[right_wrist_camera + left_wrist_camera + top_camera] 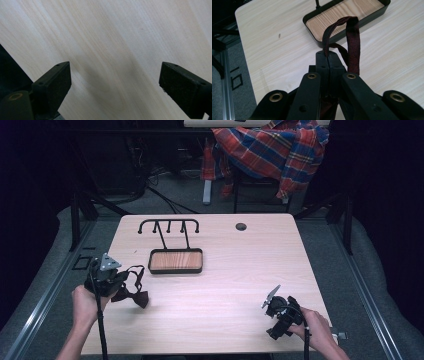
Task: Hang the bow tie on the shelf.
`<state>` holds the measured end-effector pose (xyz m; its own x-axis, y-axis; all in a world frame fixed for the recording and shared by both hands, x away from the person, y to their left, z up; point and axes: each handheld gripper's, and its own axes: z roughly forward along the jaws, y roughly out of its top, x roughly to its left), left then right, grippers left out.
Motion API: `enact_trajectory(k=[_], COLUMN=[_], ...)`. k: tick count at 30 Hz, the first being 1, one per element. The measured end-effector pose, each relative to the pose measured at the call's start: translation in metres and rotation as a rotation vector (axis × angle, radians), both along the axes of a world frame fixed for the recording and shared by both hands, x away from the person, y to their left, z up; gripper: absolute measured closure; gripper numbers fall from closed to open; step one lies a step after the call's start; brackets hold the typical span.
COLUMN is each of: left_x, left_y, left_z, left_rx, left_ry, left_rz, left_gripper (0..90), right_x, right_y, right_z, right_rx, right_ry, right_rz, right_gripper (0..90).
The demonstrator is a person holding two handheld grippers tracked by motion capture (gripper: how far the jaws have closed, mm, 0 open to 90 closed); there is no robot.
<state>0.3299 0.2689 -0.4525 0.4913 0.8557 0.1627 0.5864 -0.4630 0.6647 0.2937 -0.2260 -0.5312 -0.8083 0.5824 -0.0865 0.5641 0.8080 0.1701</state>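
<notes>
Two tools: left [120, 287] raised, gripping bow tie [136, 296].

No readable text, label or number anywhere.

Near the counter's [240, 270] left edge, the left gripper [116, 287] is holding a dark bow tie [134, 292] by its strap. The right gripper [276, 312] is hovering near the front right corner. A tray with hooks [176, 261] is sitting toward the back.

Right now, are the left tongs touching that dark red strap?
Touching. The left gripper view shows the left tongs shut on the dark red strap, pinching it.
</notes>
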Motion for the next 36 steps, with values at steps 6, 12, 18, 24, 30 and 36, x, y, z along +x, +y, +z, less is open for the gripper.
enact_trajectory(k=[6,12,18,24,30,36], left_x=[0.005,0.018,0.029,0.043,0.054,0.063], left_y=[0.004,0.006,0.003,-0.001,-0.01,-0.017], left_z=[0.01,0.015,0.024,0.032,0.042,0.045], left_rx=[-0.006,-0.03,-0.012,-0.017,0.016,0.033], left_ry=[-0.018,-0.019,-0.036,-0.043,-0.054,-0.049], left_rz=[0.019,0.04,0.04,0.048,0.044,0.037], left_gripper=[89.0,89.0,89.0,89.0,89.0,89.0], right_x=[0.002,0.002,0.003,0.003,0.002,0.001], right_y=[0.006,0.004,0.006,0.003,0.004,0.003], right_z=[-0.004,-0.002,-0.007,-0.003,-0.007,-0.003], right_rx=[-0.005,-0.003,-0.008,0.012,0.003,-0.001], right_ry=[0.007,0.006,0.019,0.007,0.022,0.009], right_rz=[0.02,0.006,0.025,0.006,0.015,0.01], right_gripper=[10.4,10.5,10.5,10.5,10.5,10.5])
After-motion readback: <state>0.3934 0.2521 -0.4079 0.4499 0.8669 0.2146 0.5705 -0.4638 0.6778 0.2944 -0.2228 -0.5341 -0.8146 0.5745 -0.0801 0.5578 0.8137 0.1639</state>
